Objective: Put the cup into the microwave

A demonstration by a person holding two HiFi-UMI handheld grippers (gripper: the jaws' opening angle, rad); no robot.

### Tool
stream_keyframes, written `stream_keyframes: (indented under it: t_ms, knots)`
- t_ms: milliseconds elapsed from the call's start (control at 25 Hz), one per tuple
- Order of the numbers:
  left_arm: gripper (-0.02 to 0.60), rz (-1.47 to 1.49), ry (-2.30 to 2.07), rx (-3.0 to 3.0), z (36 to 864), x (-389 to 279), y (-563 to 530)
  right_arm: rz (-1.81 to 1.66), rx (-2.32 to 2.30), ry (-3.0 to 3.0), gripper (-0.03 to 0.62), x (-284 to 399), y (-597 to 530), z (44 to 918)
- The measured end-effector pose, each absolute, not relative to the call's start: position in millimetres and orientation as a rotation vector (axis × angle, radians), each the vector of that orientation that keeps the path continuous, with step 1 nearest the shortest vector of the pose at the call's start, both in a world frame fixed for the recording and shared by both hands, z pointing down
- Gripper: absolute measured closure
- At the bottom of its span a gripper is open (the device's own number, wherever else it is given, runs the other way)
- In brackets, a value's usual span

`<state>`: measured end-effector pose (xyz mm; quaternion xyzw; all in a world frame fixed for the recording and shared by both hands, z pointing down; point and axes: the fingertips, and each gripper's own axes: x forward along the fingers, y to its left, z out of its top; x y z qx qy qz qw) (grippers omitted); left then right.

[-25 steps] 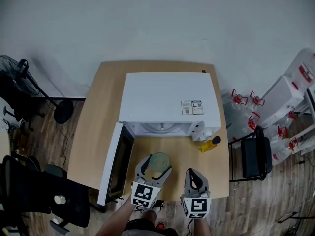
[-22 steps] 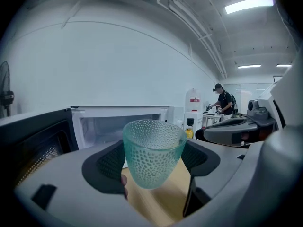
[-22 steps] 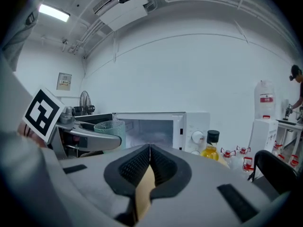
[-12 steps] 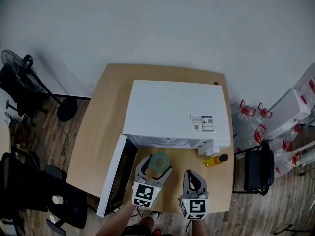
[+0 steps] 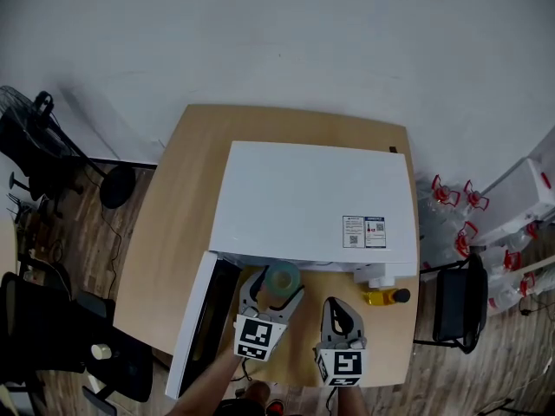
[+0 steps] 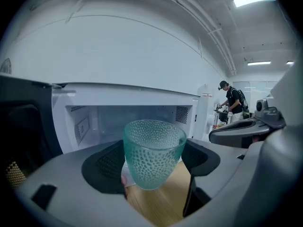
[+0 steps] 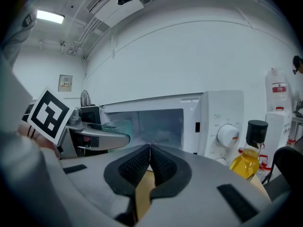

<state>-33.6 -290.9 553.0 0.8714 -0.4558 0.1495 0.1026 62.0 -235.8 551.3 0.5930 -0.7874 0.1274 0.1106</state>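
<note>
Clamped in the left gripper's (image 5: 277,289) jaws at lower centre, the green cup (image 6: 154,152) hangs at the mouth of the open microwave (image 5: 312,202) on the table (image 5: 173,224), not yet inside; the right gripper (image 7: 150,161) sits beside it, jaws pressed together, empty.

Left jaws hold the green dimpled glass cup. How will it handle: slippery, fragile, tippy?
Likely rigid but breakable: the green dimpled glass cup looks like translucent glass. Its bumpy wall probably helps the left gripper hold it. It narrows toward the base, so it may tip if set down crooked.
</note>
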Motion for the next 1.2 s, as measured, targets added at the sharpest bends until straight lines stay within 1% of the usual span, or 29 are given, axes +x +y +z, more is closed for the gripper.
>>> stream_keyframes:
  t_ms: [760,1200]
  knots:
    - [0.193,0.467,-1.386,2.509,581,-28,-338,0.452,1.701,-2.307,0.576,60,-262,579]
    - [0.193,0.45,-1.406,2.485,591,-22,-355,0.482,1.707,-2.286,0.576,71,-266,591]
